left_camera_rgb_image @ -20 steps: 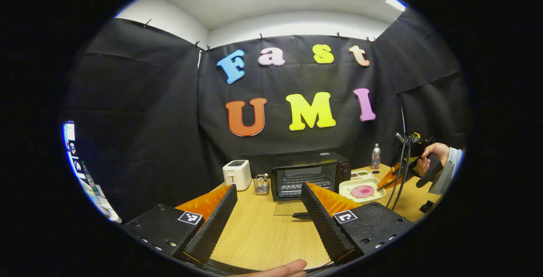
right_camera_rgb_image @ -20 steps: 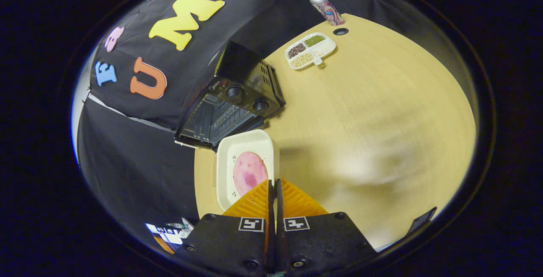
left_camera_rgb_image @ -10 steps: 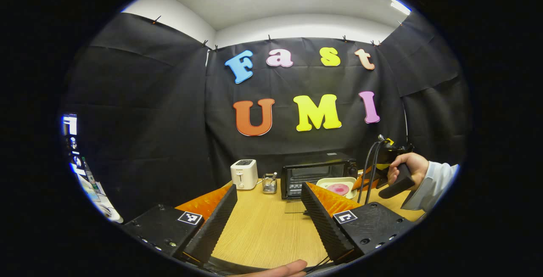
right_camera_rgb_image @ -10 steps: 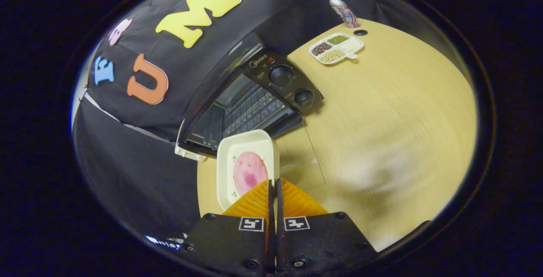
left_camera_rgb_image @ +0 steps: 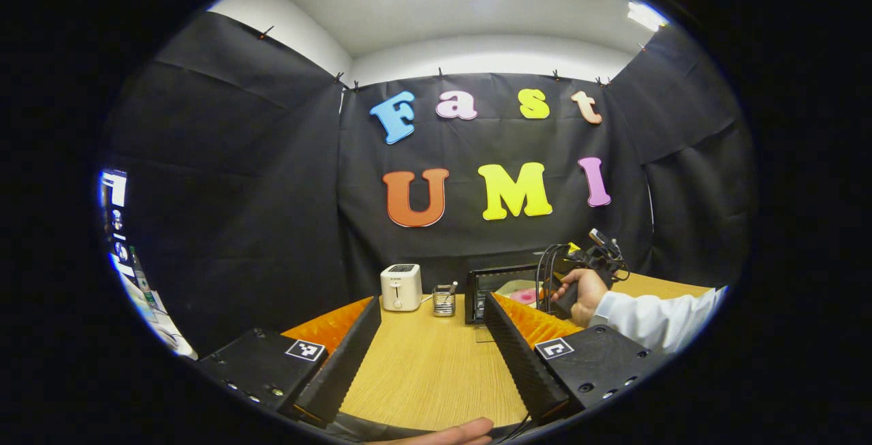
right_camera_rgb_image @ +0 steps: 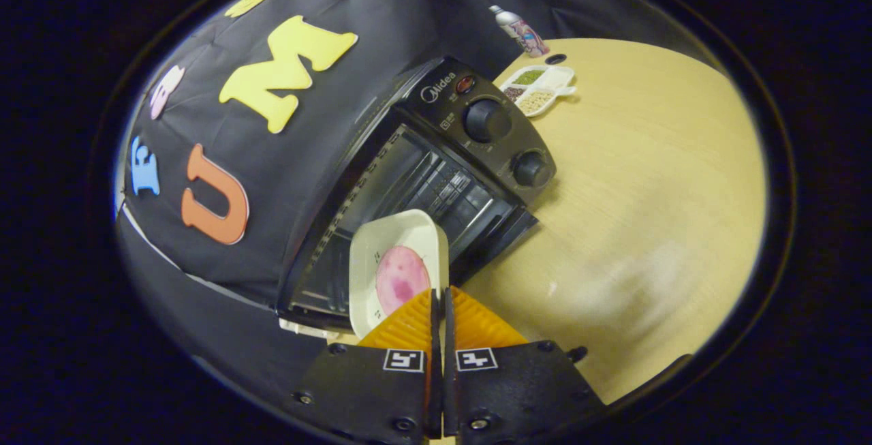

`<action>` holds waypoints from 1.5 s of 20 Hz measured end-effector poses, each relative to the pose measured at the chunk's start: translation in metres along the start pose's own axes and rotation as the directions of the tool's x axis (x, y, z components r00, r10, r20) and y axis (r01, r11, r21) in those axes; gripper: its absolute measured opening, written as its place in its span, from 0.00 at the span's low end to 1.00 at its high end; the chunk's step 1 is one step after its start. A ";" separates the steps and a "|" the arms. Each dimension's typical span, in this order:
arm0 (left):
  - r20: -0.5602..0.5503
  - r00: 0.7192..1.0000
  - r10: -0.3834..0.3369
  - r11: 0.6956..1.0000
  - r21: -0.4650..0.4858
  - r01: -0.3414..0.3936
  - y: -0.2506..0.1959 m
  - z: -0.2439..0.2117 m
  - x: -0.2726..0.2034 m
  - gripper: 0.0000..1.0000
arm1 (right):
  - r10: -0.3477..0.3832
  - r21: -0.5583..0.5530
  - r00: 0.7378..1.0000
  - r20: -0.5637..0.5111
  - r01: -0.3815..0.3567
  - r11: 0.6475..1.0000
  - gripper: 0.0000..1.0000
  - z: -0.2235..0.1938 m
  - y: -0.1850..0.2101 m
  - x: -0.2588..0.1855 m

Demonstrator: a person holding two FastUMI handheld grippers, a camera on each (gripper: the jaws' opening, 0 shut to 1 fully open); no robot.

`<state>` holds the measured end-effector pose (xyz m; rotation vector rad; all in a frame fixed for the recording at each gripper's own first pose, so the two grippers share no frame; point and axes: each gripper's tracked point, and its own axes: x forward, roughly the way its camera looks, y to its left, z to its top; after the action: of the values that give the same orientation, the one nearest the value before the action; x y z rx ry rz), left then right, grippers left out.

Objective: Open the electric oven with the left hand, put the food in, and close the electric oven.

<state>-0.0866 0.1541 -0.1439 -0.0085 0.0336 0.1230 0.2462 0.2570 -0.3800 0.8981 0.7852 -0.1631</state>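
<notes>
In the left gripper view, the left gripper hangs over the near edge of the desk with its fingers spread wide and nothing between them. At the desk's far edge, from left to right, stand a white toaster, a small clear holder and the electric oven, which is partly hidden. A hand in a white sleeve holds the right gripper at the oven's front.

In the right gripper view, the right gripper is pressed together on the near rim of a cream tray carrying a pink round slice of food. The tray's long axis runs straight away from the gripper, and its far end points into the oven's open mouth, over the rack. Beyond the oven's two knobs, near the far right edge, sit a divided dish and a bottle.
</notes>
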 end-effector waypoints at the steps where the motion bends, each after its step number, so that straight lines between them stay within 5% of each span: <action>1: -0.006 1.000 0.005 1.000 -0.003 -0.005 0.005 -0.003 0.000 0.96 | -0.008 0.022 1.000 0.029 0.007 1.000 0.00 0.003 0.002 0.011; 6: -0.022 0.999 0.046 0.999 -0.010 -0.046 0.040 -0.014 -0.003 0.96 | 0.031 0.031 0.977 0.213 -0.038 0.999 0.01 0.025 0.029 0.049; 13: -0.068 0.993 0.095 0.995 -0.033 -0.097 0.068 -0.036 -0.003 0.96 | 0.100 -0.147 0.945 0.312 -0.056 0.988 0.15 0.031 0.048 0.060; 18: -0.077 0.994 0.079 0.995 -0.052 -0.083 0.063 -0.032 -0.007 0.96 | 0.117 -0.283 0.945 0.306 -0.028 0.959 0.63 0.019 0.033 0.040; 23: -0.094 0.992 0.084 0.994 -0.056 -0.090 0.062 -0.028 -0.007 0.96 | 0.155 -0.390 0.948 0.278 -0.036 0.920 0.96 0.013 0.013 -0.011; 30: -0.139 0.989 0.050 0.995 -0.083 -0.062 0.029 -0.039 0.005 0.93 | 0.302 -0.565 0.910 0.283 -0.097 0.820 0.94 0.033 -0.004 -0.109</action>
<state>-0.0863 0.1826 -0.1831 -0.1034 0.1654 0.1799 0.1845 0.2089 -0.2971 0.3830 0.3468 0.0859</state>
